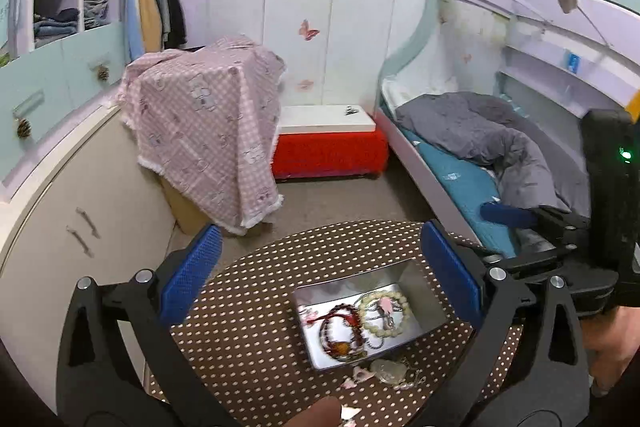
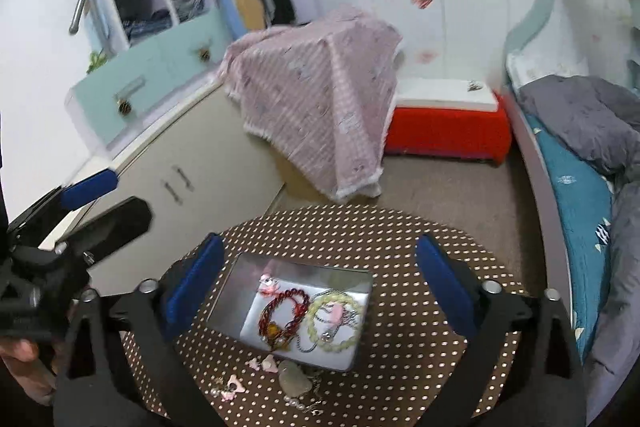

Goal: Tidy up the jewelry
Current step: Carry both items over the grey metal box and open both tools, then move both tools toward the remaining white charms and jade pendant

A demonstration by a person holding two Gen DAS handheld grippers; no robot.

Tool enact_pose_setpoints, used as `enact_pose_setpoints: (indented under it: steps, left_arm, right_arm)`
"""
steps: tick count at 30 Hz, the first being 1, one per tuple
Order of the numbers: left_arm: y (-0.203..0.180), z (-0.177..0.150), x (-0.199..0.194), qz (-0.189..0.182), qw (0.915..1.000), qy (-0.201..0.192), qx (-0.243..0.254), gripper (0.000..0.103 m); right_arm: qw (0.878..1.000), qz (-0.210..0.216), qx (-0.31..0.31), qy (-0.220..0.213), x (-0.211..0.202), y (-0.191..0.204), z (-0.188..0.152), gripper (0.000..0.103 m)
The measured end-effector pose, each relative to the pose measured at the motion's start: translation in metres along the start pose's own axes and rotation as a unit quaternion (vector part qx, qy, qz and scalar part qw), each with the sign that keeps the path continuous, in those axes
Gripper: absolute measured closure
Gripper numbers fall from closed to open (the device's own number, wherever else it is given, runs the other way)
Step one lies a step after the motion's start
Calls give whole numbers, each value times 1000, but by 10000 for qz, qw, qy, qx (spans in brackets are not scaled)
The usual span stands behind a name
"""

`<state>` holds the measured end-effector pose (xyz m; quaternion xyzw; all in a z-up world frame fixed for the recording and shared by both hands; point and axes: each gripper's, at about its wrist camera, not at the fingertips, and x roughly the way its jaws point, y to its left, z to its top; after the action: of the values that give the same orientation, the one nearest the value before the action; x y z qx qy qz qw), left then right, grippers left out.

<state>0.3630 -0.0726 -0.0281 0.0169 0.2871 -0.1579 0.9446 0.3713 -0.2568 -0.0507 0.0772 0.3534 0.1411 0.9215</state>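
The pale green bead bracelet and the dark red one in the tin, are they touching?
Cannot tell. In the right wrist view the green bracelet and red bracelet lie side by side, chains tangled between.

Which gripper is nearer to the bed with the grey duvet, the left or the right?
Right. The right gripper hovers over the table on the side toward the bed; the left gripper is beyond it, on the side of the beige cabinet.

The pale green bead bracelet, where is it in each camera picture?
Left wrist view: the pale green bead bracelet lies in the metal tin, right of the dark red bracelet, low centre.
Right wrist view: bracelet in the tin's right half, low centre.
Shared landmark: the red box.
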Motion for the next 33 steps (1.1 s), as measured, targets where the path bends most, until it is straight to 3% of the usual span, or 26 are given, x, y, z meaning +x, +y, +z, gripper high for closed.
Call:
enact_pose_setpoints:
  steps: [13, 33]
  left_arm:
    - [20, -9, -53, 332, 9973, -528, -387, 6]
    - [25, -39, -97, 505, 9940, -814, -535, 6]
  right_arm:
    - [9986, -108, 178, -491, -50, -2, -2, 8]
    - [9946, -249, -11, -1008, -102, 16, -22, 8]
